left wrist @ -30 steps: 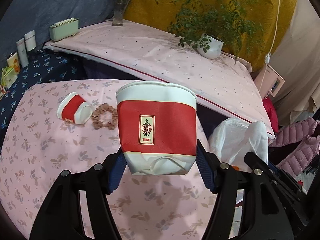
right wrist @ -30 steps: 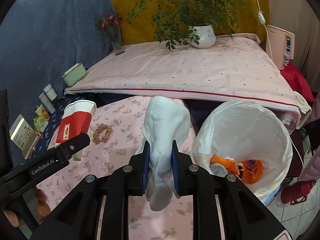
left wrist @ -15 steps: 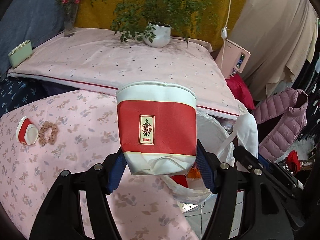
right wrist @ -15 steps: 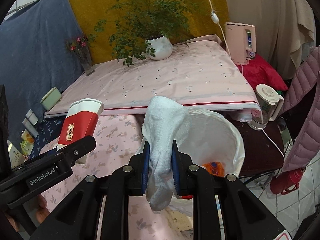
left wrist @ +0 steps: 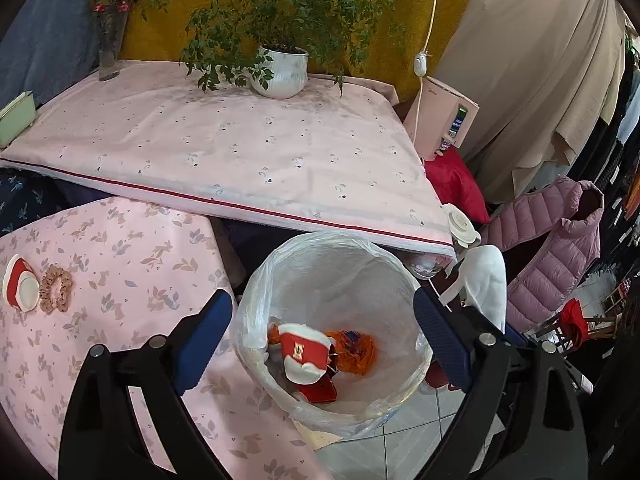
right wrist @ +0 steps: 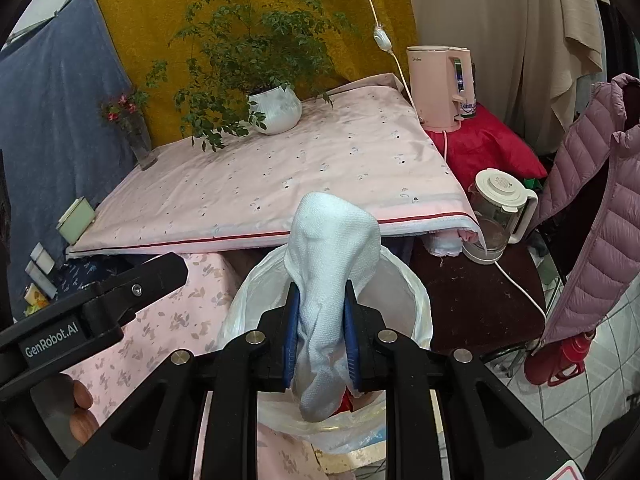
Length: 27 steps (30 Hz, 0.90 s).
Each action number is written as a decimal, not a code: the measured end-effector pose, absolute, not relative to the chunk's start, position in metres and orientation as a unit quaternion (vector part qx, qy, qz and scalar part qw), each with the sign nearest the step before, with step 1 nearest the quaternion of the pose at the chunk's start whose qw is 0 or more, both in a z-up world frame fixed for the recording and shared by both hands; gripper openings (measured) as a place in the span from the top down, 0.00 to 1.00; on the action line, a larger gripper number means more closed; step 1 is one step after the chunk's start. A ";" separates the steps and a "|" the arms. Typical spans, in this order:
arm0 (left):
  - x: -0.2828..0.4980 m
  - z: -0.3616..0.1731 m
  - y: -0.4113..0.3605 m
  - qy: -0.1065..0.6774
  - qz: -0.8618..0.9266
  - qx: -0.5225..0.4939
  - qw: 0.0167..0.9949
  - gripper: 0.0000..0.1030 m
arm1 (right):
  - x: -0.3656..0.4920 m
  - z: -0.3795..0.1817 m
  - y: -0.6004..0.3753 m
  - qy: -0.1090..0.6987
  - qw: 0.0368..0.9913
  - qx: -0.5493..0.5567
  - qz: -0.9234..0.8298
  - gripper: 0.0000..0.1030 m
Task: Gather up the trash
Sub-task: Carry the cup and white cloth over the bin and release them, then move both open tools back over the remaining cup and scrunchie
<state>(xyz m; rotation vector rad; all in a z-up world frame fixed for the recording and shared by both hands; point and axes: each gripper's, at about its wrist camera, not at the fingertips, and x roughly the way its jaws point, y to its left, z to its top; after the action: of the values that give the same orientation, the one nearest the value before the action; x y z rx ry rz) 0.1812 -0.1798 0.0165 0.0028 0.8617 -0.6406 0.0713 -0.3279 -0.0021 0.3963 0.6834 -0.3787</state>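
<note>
The right gripper (right wrist: 319, 336) pinches a white cloth (right wrist: 332, 264) over the lined bin (right wrist: 416, 304), hiding most of what lies inside. The left gripper (left wrist: 322, 340) hangs above the bin, jaws opening wide, nothing between them. One red-and-white paper cup (left wrist: 306, 354) lies among orange scraps; another cup (left wrist: 18, 288) rests at 9 o'clock beside one scrunchie (left wrist: 56, 294) on the floral table (left wrist: 132, 264).

"GenRobot.AI" stands in white letters on the black left gripper (right wrist: 100, 312) (the red cup's (left wrist: 306, 354) small label is too tiny to read).
</note>
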 end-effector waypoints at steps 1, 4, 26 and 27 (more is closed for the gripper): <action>0.183 0.015 -0.177 0.411 -0.300 0.002 0.861 0.15 | 0.073 -0.003 -0.328 0.331 0.906 0.193 -0.183 0.82; 0.188 0.011 -0.170 0.413 -0.286 0.004 0.864 0.15 | 0.078 -0.005 -0.325 0.333 0.906 0.192 -0.178 0.82; 0.202 -0.001 -0.125 0.423 -0.236 -0.008 0.875 0.14 | 0.092 0.007 -0.296 0.312 0.918 0.161 -0.182 0.40; 0.202 -0.001 -0.124 0.423 -0.236 -0.009 0.875 0.14 | 0.092 0.008 -0.294 0.312 0.919 0.160 -0.181 0.39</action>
<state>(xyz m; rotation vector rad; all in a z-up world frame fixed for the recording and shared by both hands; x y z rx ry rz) 0.2016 -0.1236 -0.0006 -0.0195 0.8822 -0.4920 0.0917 -0.2936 0.0076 0.3296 0.6420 -0.3722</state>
